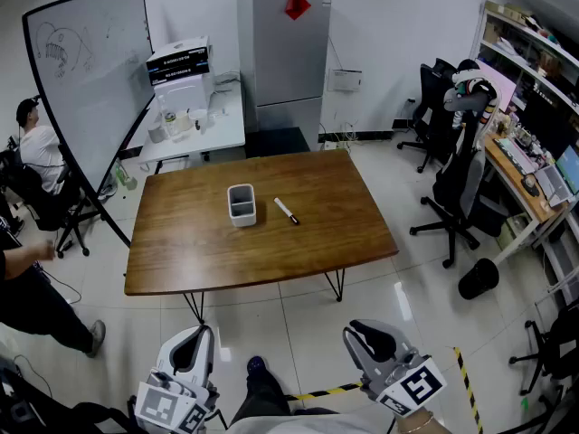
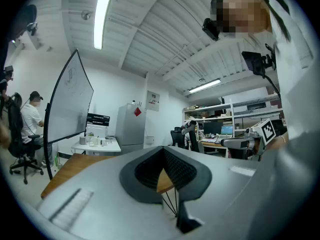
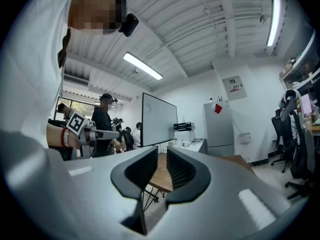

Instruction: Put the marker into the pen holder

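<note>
A white pen holder (image 1: 242,204) stands upright near the middle of the wooden table (image 1: 199,251). A black-and-white marker (image 1: 286,211) lies flat on the table just to its right, apart from it. Both grippers hang well short of the table's near edge, over the floor. My left gripper (image 1: 193,337) (image 2: 162,151) is shut, its tips touching with nothing between them. My right gripper (image 1: 364,331) (image 3: 161,154) points level towards the table; its jaws stand a narrow slit apart and hold nothing. Neither gripper view shows the marker or the holder.
A whiteboard (image 1: 90,70) on a stand leans by the table's far left corner. Behind the table are a grey fridge (image 1: 289,48) and a white side table (image 1: 194,120). Office chairs (image 1: 457,188) and a cluttered desk line the right. A seated person (image 1: 36,152) is at left.
</note>
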A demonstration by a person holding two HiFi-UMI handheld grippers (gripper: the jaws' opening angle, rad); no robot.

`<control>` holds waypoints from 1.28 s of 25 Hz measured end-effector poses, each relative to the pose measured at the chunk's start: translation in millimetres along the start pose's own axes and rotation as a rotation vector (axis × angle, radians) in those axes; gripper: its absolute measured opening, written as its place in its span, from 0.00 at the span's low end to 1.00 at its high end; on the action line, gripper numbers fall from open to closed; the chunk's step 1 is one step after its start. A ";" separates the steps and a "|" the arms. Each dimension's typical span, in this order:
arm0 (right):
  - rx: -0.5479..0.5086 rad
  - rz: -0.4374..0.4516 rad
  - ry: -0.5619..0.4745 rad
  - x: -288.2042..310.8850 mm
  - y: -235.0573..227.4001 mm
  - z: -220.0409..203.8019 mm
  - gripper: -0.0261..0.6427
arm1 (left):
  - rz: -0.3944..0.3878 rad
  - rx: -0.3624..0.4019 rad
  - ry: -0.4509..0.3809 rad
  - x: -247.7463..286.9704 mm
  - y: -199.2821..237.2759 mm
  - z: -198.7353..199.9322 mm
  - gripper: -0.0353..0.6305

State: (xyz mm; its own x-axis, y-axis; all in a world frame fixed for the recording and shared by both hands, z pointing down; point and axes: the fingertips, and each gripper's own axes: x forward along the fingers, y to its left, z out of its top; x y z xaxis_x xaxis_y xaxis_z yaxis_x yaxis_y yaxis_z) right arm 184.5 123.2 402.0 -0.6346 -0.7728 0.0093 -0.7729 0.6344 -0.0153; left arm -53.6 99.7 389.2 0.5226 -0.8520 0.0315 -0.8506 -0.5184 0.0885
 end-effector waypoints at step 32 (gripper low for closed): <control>0.038 0.073 0.153 328.9 -196.1 -61.2 0.16 | 0.032 -0.014 -0.007 261.8 208.7 11.1 0.05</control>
State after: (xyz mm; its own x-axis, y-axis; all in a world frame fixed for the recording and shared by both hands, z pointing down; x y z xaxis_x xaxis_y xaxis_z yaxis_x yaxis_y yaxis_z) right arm 127.0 -254.4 469.2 -0.6845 -0.7114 0.1592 -0.7260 0.6852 -0.0593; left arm -94.9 -232.4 404.9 0.4948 -0.8686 0.0276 -0.8658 -0.4900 0.1012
